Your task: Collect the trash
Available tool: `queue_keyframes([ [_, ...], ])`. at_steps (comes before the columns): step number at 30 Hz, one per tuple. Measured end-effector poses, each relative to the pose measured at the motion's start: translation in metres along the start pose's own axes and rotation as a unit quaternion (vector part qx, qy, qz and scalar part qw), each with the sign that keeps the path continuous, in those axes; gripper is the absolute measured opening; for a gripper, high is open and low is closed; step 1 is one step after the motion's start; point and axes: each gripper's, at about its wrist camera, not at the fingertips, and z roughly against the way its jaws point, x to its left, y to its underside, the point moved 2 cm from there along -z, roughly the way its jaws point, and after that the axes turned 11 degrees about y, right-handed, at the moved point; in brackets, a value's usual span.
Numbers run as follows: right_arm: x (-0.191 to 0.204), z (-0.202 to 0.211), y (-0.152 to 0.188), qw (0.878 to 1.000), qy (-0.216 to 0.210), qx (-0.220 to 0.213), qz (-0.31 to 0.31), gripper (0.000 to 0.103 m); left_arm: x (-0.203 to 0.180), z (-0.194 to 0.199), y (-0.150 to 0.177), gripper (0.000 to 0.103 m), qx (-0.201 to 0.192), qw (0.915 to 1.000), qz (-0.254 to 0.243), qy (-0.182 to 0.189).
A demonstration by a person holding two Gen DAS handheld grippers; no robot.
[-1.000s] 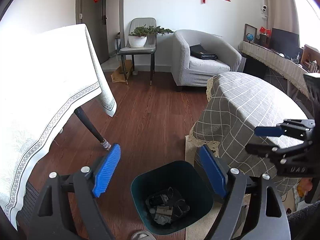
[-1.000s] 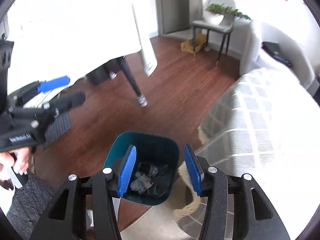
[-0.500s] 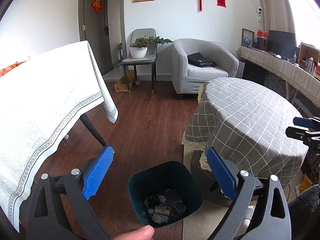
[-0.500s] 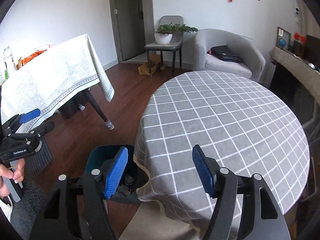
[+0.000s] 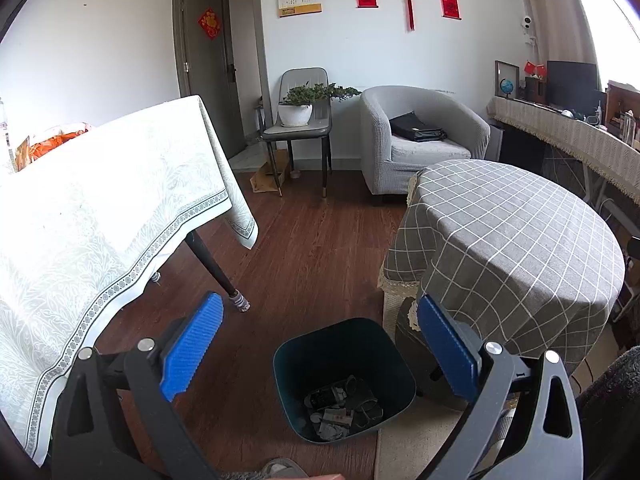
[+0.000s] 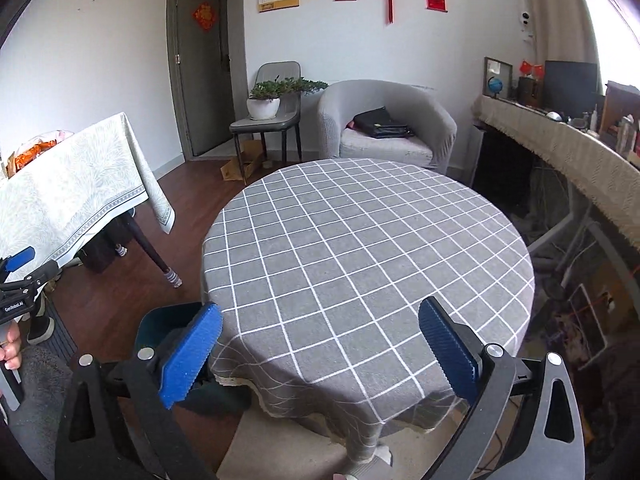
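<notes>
A dark teal bin (image 5: 320,360) stands on the wood floor beside the round table, with crumpled wrappers and paper scraps (image 5: 340,408) lying in its bottom. My left gripper (image 5: 318,304) hovers above and in front of the bin; its jaws are opening, with nothing between the blue pads. My right gripper (image 6: 320,309) points over the round table (image 6: 360,248); its jaws are opening too, and nothing is between them. In the right wrist view the bin (image 6: 160,320) peeks out behind the left pad, and the left gripper (image 6: 30,270) shows at the far left edge.
The round table (image 5: 512,232) wears a grey checked cloth. A white-clothed table (image 5: 100,220) stands on the left, its leg (image 5: 216,272) near the bin. Farther back are a grey armchair (image 5: 420,136), a chair with a potted plant (image 5: 300,120) and a long sideboard (image 6: 560,148).
The right gripper swung from over the bin up to the round table and its jaws spread much wider. The left gripper drew back and up a little, jaws widening slightly.
</notes>
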Motion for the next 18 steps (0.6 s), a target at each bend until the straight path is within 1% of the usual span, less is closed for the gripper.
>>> queue_keyframes([
  [1, -0.003, 0.002, 0.002, 1.000, 0.008, -0.001, -0.001, 0.099, -0.001, 0.002, 0.001, 0.099, -0.002, 1.0000, -0.002, 0.001],
  [4, -0.013, 0.004, 0.013, 1.000, 0.004, 0.010, -0.022, 0.099, -0.002, 0.005, 0.005, 0.099, -0.003, 1.0000, 0.001, 0.001],
  [8, -0.016, 0.010, 0.024, 1.000, 0.010, 0.005, -0.019, 0.099, -0.002, 0.010, 0.006, 0.099, -0.008, 1.0000, 0.005, 0.002],
  [10, -0.015, 0.011, 0.025, 1.000, 0.003, 0.002, -0.014, 0.099, -0.003, 0.010, 0.008, 0.099, -0.006, 1.0000, 0.002, 0.002],
  [14, -0.014, 0.010, 0.030, 1.000, -0.030, 0.003, -0.004, 0.099, -0.003, 0.007, 0.011, 0.100, 0.001, 1.0000, 0.004, 0.002],
  [18, -0.018, 0.010, 0.031, 0.999, -0.031, 0.005, -0.007, 0.099, -0.005, 0.005, 0.012, 0.100, 0.006, 1.0000, 0.000, 0.001],
])
